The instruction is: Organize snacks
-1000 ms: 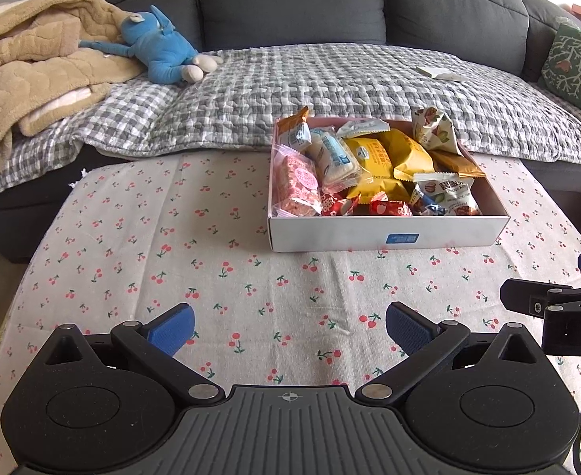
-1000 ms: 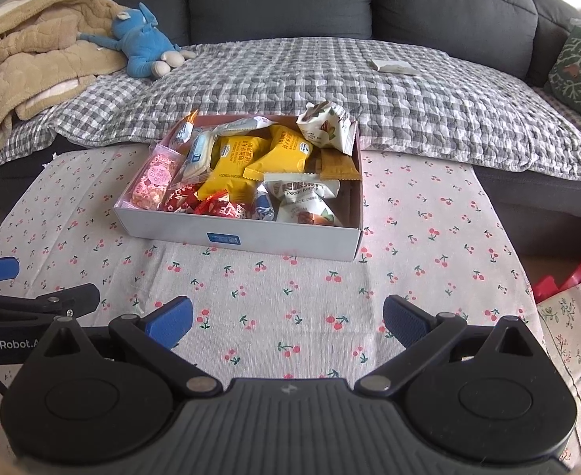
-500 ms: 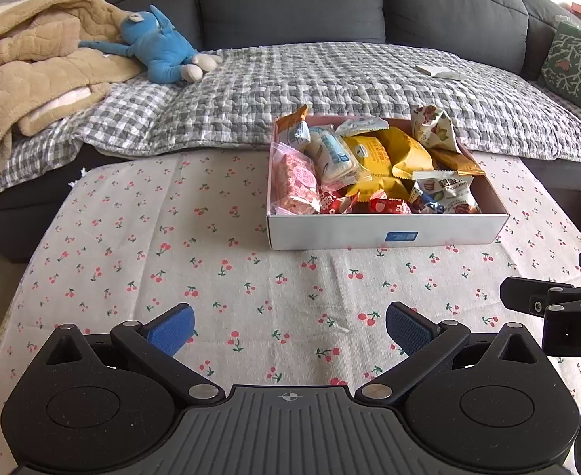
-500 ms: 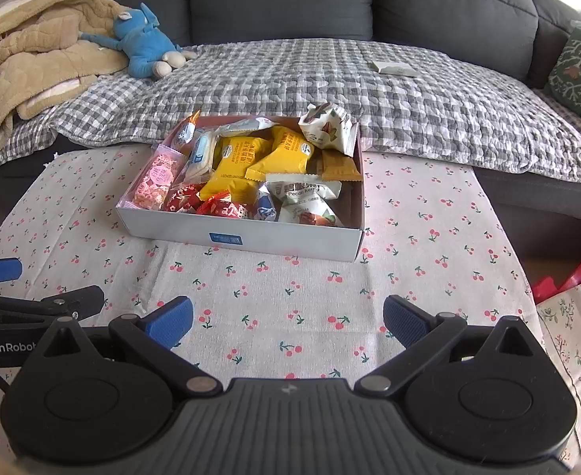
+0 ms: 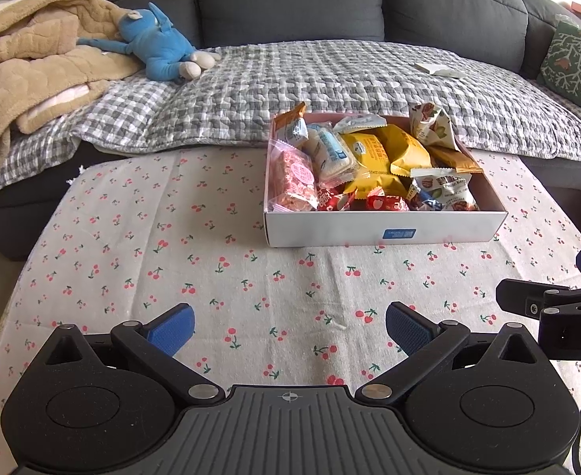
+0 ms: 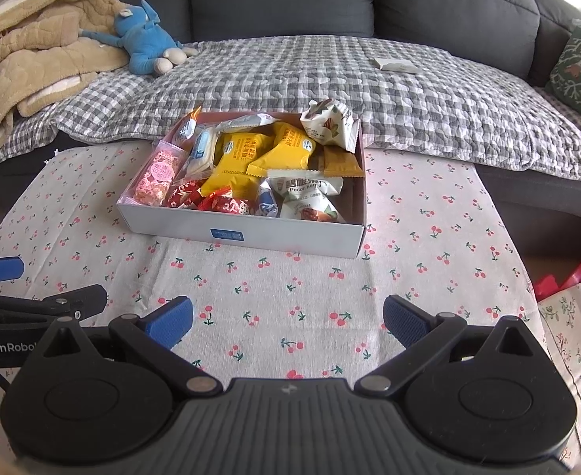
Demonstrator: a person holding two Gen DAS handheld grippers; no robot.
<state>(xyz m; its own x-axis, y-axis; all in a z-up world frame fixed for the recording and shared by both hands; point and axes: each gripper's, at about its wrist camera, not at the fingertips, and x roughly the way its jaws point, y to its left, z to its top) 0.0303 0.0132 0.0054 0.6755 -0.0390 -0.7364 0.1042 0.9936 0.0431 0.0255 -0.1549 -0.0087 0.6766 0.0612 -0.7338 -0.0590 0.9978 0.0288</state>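
**Grippers idle, box barely shifted in view**

Snack box (image 5: 383, 233) sits at one o'clock on the cherry-print tablecloth (image 5: 171, 245), packets inside. Over the last second almost nothing moved, perhaps a slight retreat. Left gripper (image 5: 289, 326) and right gripper (image 6: 288, 322) hover spread and empty, so sorting looks finished.

Box (image 5: 381, 231) sits on the table (image 5: 171, 261), toward the far edge – at about 1 o'clock from the left gripper (image 5: 288, 326), 11 o'clock from the right gripper (image 6: 286, 322). Snacks (image 5: 369, 162) piled in the box. Sofa (image 5: 290, 4) behind the table. Plush toy (image 5: 159, 49) on the sofa at 10 o'clock – blanket (image 5: 33, 71) left of it. Cushion (image 5: 575, 63) at 2 o'clock, far right. Both grippers over the table's near edge, side by side.
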